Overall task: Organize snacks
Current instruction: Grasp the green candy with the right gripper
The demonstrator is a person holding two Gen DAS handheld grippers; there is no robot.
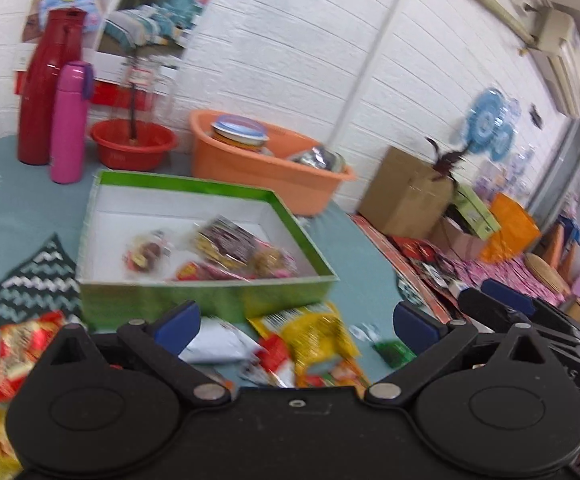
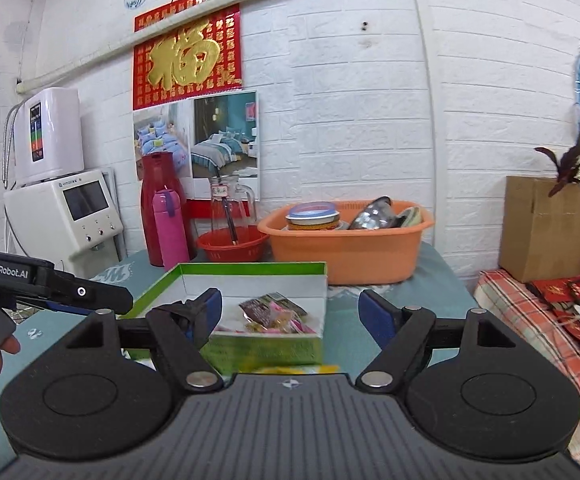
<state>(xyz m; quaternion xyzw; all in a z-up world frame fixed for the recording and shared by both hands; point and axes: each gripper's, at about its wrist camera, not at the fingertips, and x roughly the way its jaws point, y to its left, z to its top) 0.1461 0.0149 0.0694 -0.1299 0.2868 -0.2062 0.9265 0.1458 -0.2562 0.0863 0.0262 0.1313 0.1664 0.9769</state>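
A green box with a white inside (image 1: 193, 204) stands on the teal table and holds several snack packets (image 1: 225, 250). It also shows in the right wrist view (image 2: 257, 270). My left gripper (image 1: 296, 322) is open and empty, just in front of the box, above loose packets: a yellow one (image 1: 318, 330), a white one (image 1: 221, 340) and a red one (image 1: 21, 350). My right gripper (image 2: 290, 312) is open and empty, facing the box from the near side. The left gripper's body (image 2: 49, 284) shows at the left of the right wrist view.
Behind the box stand an orange tub (image 1: 265, 160) with dishes, a red bowl (image 1: 131, 144), a pink bottle (image 1: 69, 120) and a red flask (image 1: 45, 88). A cardboard box (image 1: 404, 192) and clutter lie to the right. A white appliance (image 2: 65, 208) stands at the back left.
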